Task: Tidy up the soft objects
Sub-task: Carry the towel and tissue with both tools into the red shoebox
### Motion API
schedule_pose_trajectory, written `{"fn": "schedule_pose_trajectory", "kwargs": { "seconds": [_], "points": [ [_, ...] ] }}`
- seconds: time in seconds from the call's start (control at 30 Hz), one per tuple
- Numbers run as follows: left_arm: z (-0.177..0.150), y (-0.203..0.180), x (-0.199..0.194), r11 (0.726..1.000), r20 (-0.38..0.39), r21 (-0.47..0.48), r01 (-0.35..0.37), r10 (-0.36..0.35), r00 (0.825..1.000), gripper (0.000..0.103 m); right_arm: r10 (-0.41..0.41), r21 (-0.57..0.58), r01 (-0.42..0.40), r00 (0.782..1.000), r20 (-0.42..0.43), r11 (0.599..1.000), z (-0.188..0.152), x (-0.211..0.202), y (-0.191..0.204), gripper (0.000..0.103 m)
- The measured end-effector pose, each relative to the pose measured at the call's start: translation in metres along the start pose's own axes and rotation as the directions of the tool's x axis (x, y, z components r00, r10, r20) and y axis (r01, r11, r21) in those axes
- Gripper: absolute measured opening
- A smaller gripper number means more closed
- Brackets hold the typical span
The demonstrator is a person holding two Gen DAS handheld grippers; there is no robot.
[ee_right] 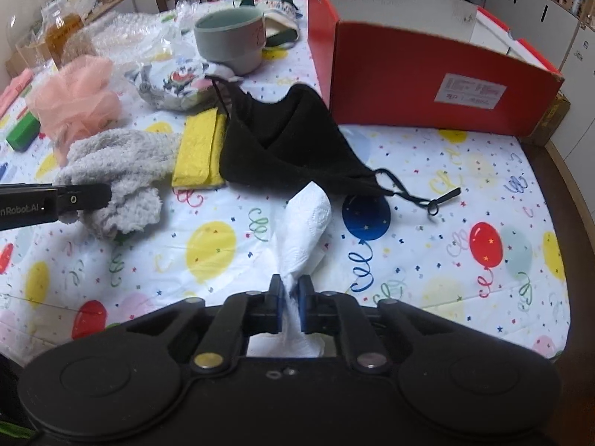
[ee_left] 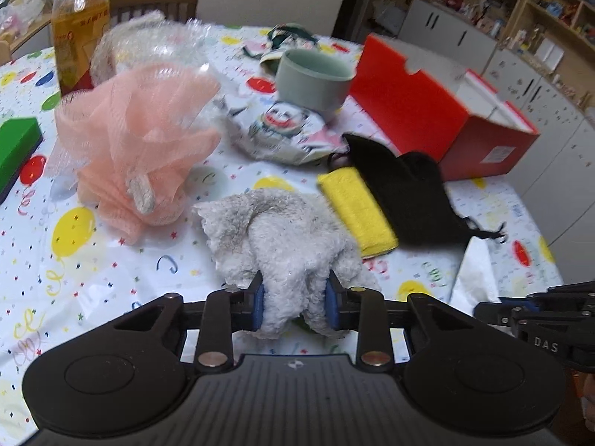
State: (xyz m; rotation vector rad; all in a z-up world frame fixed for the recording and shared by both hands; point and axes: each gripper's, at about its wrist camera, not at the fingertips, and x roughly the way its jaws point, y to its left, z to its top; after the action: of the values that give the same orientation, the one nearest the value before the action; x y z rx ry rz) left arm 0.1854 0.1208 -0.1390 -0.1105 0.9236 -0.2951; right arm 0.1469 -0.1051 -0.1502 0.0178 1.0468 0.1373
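My left gripper (ee_left: 295, 297) is shut on a fluffy grey cloth (ee_left: 286, 238) that lies bunched on the balloon-print table (ee_left: 93, 278); its blue pads press into the near end of the cloth. My right gripper (ee_right: 290, 299) is shut on a white paper towel (ee_right: 306, 219), pinched thin between the pads and rising ahead of them. The grey cloth (ee_right: 111, 163) and the left gripper's side show at the left of the right wrist view. A yellow cloth (ee_left: 357, 208), a black pouch (ee_left: 409, 193) and a pink mesh sponge (ee_left: 137, 141) lie beyond.
An open red box (ee_right: 427, 85) stands at the back right. A grey-green cup (ee_right: 230, 39) sits behind a printed fabric bag (ee_right: 174, 81). A green block (ee_left: 16, 148), a bottle (ee_left: 80, 26) and clear plastic wrap (ee_left: 156, 44) are at the left.
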Motion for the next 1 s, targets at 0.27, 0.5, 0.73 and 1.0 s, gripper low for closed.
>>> {"fn": "schedule_pose_trajectory", "kwargs": {
  "seconds": [0.27,0.5,0.73,1.0],
  "points": [
    [0.014,-0.006,-0.029,0.999,0.064,0.017,0.045,-0.046,0.997,0.030,0.029,0.023,-0.031,0.997,0.073,0.999,0.009,-0.040,-0.005,0.007],
    [0.041,-0.018,-0.057,0.995,0.143,0.034,0.091,-0.095,0.985,0.030,0.049,0.023,-0.054,0.985,0.163,0.998,0.036,-0.077,-0.017,0.007],
    [0.076,-0.045,-0.065,0.991,0.205,0.078,0.107,-0.121,0.971,0.030,0.056,0.007,-0.059,0.971,0.233,0.998,0.072,-0.099,-0.045,0.007],
    [0.113,-0.097,-0.055,0.991,0.233,0.107,0.085,-0.108,0.966,0.030,0.098,-0.034,-0.093,0.959,0.267,0.995,0.115,-0.102,-0.092,0.007]
  ]
}}
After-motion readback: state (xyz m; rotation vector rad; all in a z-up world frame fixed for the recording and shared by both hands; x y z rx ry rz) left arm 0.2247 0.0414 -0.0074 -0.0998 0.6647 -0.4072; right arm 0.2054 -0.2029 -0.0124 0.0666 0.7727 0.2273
